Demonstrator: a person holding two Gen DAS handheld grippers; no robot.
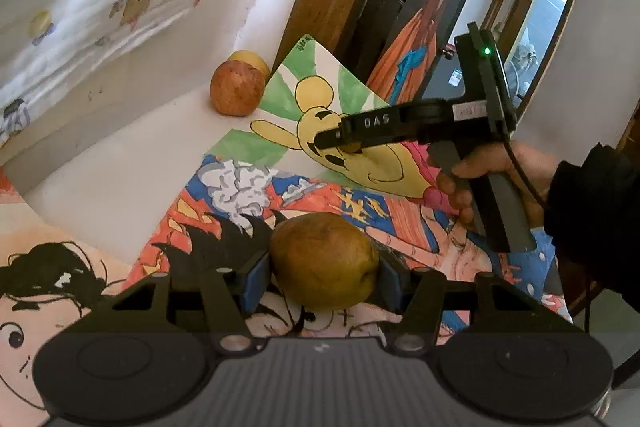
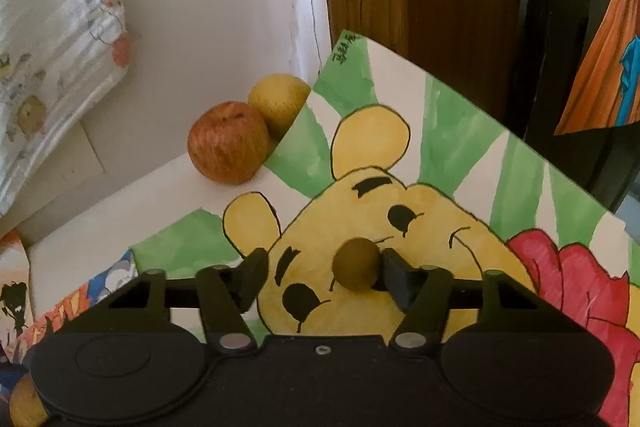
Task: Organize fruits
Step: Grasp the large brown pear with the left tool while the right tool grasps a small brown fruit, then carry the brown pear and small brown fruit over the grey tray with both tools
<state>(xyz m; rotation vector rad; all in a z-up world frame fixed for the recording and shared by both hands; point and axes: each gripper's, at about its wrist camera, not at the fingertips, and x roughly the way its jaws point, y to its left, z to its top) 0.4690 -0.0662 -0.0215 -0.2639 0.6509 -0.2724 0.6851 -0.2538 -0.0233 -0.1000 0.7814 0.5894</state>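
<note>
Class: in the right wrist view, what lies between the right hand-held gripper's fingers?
A small brown round fruit sits between the right hand-held gripper fingers, resting on the bear painting.

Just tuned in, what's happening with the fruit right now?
A person is sorting fruit with two handheld grippers. The left gripper is shut on a brownish pear above the cartoon drawings. The right gripper is open around a small brown fruit on the bear drawing, one finger beside it, not yet clamped. A red apple and a yellow fruit sit together by the wall.
</note>
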